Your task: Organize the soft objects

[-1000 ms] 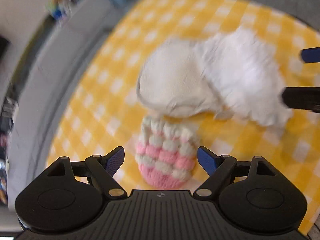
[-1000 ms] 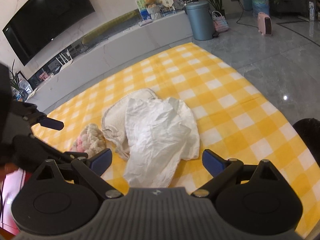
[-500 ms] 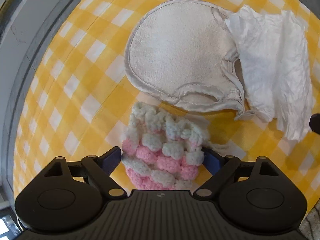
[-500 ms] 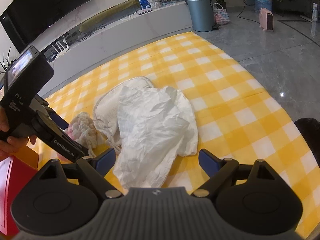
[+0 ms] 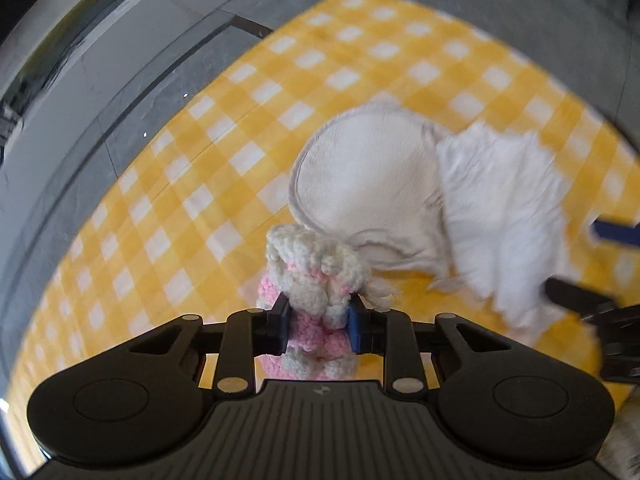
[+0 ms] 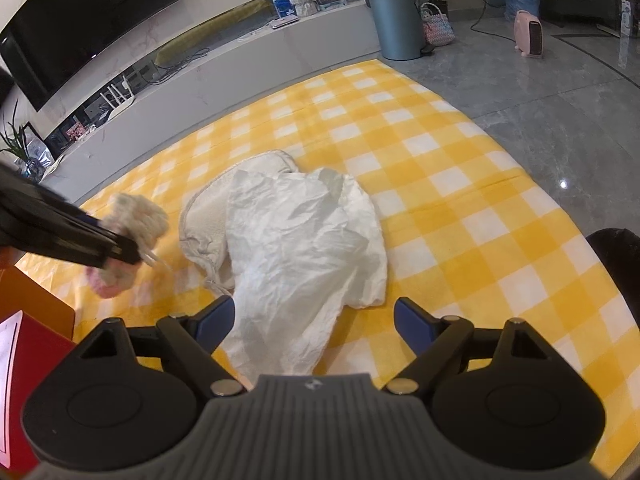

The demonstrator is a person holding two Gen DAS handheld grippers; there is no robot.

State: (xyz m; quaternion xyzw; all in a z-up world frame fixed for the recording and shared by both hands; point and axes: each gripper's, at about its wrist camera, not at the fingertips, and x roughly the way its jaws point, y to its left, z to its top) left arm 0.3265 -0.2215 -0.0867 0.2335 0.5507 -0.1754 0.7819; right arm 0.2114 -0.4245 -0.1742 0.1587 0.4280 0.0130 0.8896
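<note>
My left gripper (image 5: 318, 322) is closing its jaws, and its blue pads pinch a pink and white knitted piece (image 5: 312, 268), which hangs just above the yellow checked mat (image 5: 240, 128). In the right wrist view that gripper (image 6: 120, 250) and the knitted piece (image 6: 138, 220) are at the left. A cream round cloth (image 6: 204, 220) lies on the mat, half under a crinkled white cloth (image 6: 304, 248). My right gripper (image 6: 314, 322) hovers over the white cloth's near end. Its jaws are closing slowly but stand wide, and the pads touch nothing.
A red box (image 6: 24, 352) sits off the mat's near left corner. Grey tiled floor (image 6: 540, 92) surrounds the mat. A low bench (image 6: 240, 64) and a grey bin (image 6: 396, 20) stand behind it. A dark rounded object (image 6: 616, 256) is at the right edge.
My left gripper has shut on the knitted piece and lifted it off the mat, rolling a little. The right gripper has stayed in place, its jaws slightly narrower.
</note>
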